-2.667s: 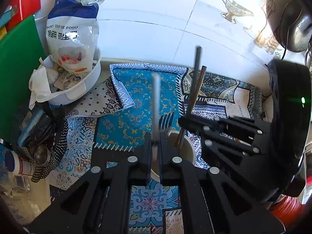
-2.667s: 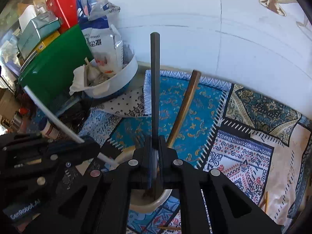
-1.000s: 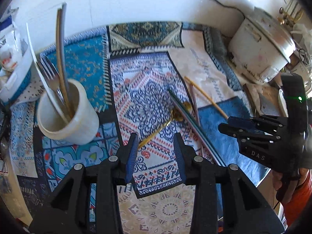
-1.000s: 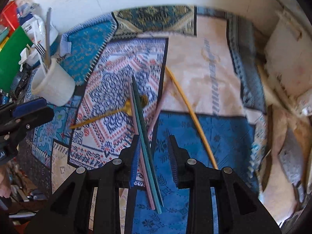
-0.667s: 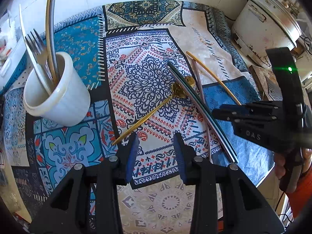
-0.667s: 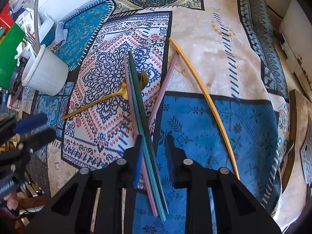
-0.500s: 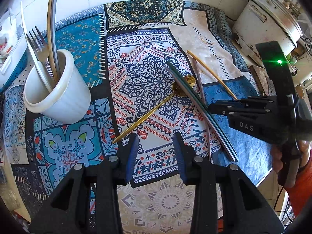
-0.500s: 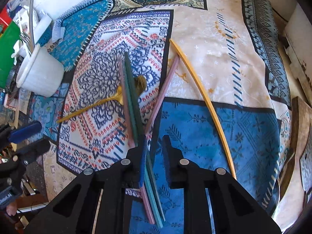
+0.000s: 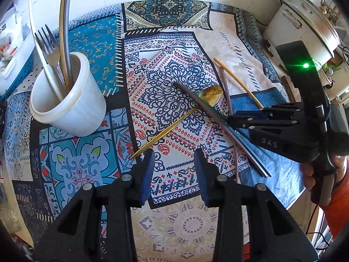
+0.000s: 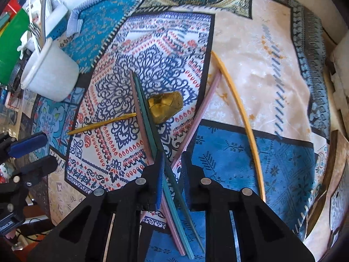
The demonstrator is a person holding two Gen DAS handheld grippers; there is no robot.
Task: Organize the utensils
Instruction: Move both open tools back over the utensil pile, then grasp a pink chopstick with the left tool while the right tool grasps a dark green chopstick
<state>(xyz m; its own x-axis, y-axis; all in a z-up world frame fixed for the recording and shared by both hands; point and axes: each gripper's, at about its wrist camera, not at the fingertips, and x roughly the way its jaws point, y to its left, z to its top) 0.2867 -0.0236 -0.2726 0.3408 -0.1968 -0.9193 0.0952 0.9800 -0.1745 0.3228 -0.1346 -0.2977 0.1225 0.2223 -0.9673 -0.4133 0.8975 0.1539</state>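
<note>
Spotted the left gripper (image 9: 173, 170) hanging over the patchwork cloth (image 9: 163, 91), jaws spread partway, pinching nothing, just cloth showing in the gap. Sat right beside the handle tip of the gold spoon (image 9: 174, 126) without touching it. Found the right gripper (image 10: 172, 168) pointed steeply down at the blue patch near the table edge, nearly pressed together and pinching the pair of green chopsticks (image 10: 148, 118) partway along their length. From its own camera, looked snug on both sticks, though honestly couldn't rule out a sliver of daylight on one side. Noticed the green pair crossing over the spoon's neck, right next to the bowl, with the far tips looking lifted and blurry from the left camera. Also saw a pink chopstick (image 10: 136, 100) running alongside the green ones and slipping under the left finger of that claw rather than between the pads. Counted another pink chopstick (image 10: 196, 126) angled off to the right, meeting a long yellow chopstick (image 10: 242, 109) near their far tips. Clocked the white cup (image 9: 72, 109) standing upright well off to the left, already holding a fork (image 9: 47, 41), a white utensil and a couple of long handles. Glimpsed a white rice cooker (image 9: 298, 26) at the far right corner, plus a hand (image 9: 309, 174) wrapped around the right gripper's handle.
</note>
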